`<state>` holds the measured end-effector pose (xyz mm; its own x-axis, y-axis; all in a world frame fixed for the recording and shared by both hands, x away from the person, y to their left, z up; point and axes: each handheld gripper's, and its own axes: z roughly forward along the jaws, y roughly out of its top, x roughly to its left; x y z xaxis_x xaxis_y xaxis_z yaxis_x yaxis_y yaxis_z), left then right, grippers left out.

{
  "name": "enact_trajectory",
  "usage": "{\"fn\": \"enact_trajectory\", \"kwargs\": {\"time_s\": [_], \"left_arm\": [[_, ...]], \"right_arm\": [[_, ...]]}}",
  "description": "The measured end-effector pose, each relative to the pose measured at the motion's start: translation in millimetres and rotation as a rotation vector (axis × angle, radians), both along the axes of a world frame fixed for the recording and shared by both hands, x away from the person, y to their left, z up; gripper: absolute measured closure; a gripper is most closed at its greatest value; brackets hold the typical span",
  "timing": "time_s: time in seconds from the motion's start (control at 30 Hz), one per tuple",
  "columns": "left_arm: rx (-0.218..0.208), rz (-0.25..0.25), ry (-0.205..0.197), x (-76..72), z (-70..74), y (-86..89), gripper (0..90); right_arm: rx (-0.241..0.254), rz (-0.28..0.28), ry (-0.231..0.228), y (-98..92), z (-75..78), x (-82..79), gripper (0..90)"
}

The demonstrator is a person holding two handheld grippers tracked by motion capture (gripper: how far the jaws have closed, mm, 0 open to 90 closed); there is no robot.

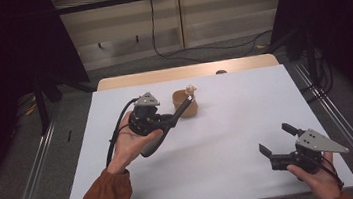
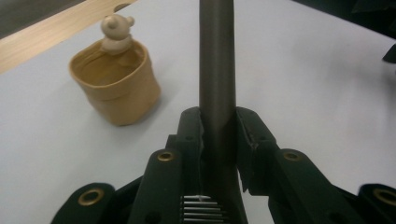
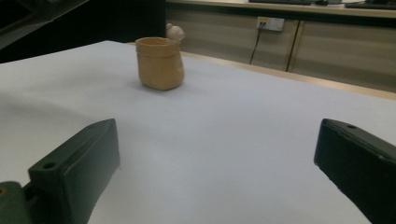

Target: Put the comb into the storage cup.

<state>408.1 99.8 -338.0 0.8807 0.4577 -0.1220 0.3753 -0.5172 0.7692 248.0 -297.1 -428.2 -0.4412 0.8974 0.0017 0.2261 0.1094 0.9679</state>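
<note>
Dark rod pinched in left tongs, beside tan pot on bench.
Left tongs (image 2: pixel 218 128) clamp dark rod (image 2: pixel 216 60); tan pot (image 2: pixel 114 81), bear figure (image 2: pixel 116 31) at rim, stands near. Right tongs (image 3: pixel 219 172) spread, holding nothing, well apart.

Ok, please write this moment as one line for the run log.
left gripper: shut on dark rod | right gripper: open | tan cup: upright on table

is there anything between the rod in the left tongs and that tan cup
Nothing visible does. The left tongs grip the dark rod, and in the left gripper view bare white table lies between it and the tan cup with the small bear figure at its rim.
</note>
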Motion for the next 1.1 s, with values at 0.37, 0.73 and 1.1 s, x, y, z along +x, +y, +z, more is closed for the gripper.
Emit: {"fn": "enact_trajectory", "kwargs": {"time_s": [0.37,0.73,1.1], "left_arm": [[0.045,-0.052,0.016,-9.0,-1.6,-14.3,72.8],[0.118,-0.152,0.000,-18.3,-11.8,-40.7,72.8],[0.174,-0.217,0.028,-30.4,-28.7,-67.8,72.8]], "right_arm": [[-0.022,0.153,0.045,19.6,8.8,0.3,2.7],[-0.082,0.288,0.177,37.2,24.6,13.0,2.9],[-0.083,0.395,0.343,41.3,28.1,28.3,3.9]]}}
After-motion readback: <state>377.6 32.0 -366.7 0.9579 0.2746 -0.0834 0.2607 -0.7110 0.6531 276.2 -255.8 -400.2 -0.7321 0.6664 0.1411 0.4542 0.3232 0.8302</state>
